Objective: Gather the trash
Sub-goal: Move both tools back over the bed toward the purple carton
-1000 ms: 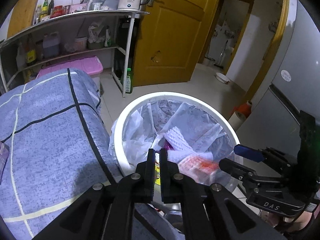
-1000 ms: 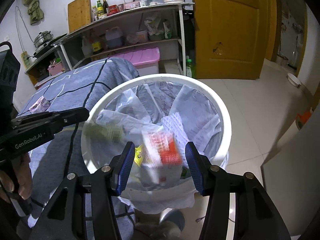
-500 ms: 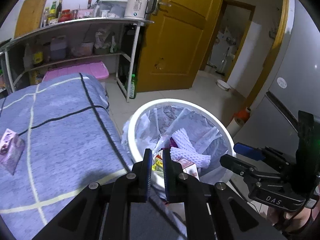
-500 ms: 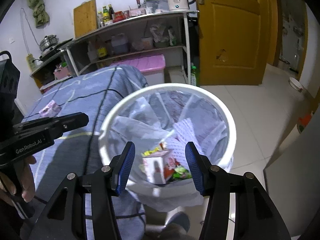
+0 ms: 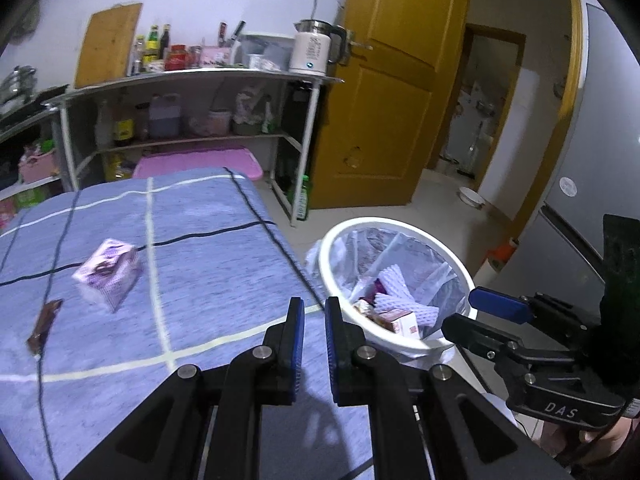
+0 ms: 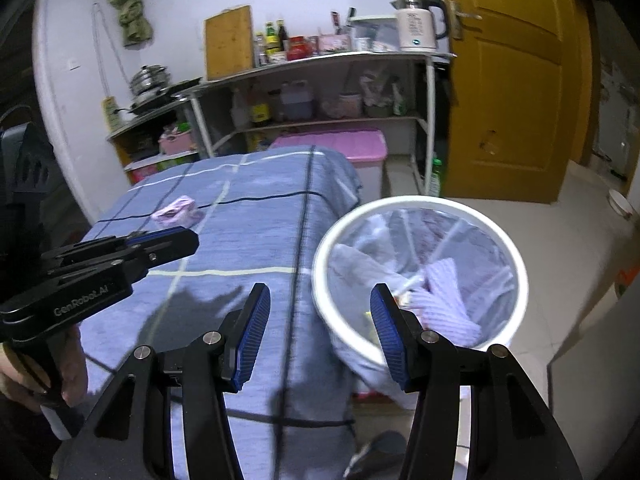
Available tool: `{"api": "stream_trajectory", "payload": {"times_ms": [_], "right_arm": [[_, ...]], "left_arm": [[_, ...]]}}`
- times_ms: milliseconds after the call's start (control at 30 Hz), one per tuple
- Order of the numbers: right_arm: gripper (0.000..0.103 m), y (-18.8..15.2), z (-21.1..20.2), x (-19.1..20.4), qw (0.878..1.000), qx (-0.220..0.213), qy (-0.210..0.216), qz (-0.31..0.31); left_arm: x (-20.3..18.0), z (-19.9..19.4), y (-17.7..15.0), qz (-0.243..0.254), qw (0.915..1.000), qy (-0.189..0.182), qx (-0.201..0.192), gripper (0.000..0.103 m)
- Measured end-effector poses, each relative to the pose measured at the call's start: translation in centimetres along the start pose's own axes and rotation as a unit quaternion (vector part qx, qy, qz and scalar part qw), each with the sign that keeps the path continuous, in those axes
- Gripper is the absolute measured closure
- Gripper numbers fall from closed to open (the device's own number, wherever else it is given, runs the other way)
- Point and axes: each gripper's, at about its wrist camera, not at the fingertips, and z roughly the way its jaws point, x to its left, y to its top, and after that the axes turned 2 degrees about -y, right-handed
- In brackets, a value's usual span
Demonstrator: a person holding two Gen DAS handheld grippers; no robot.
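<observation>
A white trash bin with a clear liner stands on the floor at the table's right edge; it holds foam netting, a small carton and wrappers. It also shows in the right wrist view. A purple carton and a brown wrapper lie on the blue checked tablecloth. The purple carton shows far off in the right wrist view. My left gripper is nearly shut and empty over the table's right edge. My right gripper is open and empty between table and bin.
A metal shelf unit with bottles, a kettle and a pink box stands behind the table. A yellow door is at the back. A grey fridge is at the right.
Both grippers have pulled back and swung left from over the bin toward the table. A red-and-white carton that was falling by the right gripper now lies in the bin.
</observation>
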Motion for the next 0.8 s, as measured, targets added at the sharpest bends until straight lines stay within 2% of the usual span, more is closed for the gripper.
{"api": "stream_trajectory", "payload": {"times_ms": [467,800], "right_arm": [[0.050,-0.6,-1.7,5.0,0.999,-0.008,0.037,-0.039],[0.047,-0.7,-1.4,6.7,0.997,-0.010,0.054,-0.051]], "left_arm": [[3.3,-6.0,-2.8,-0.036,0.9978,0.049,-0.027,0.093],[4.8,-8.1,-4.1,-0.049,0.9945,0.086,-0.036,0.093]]}}
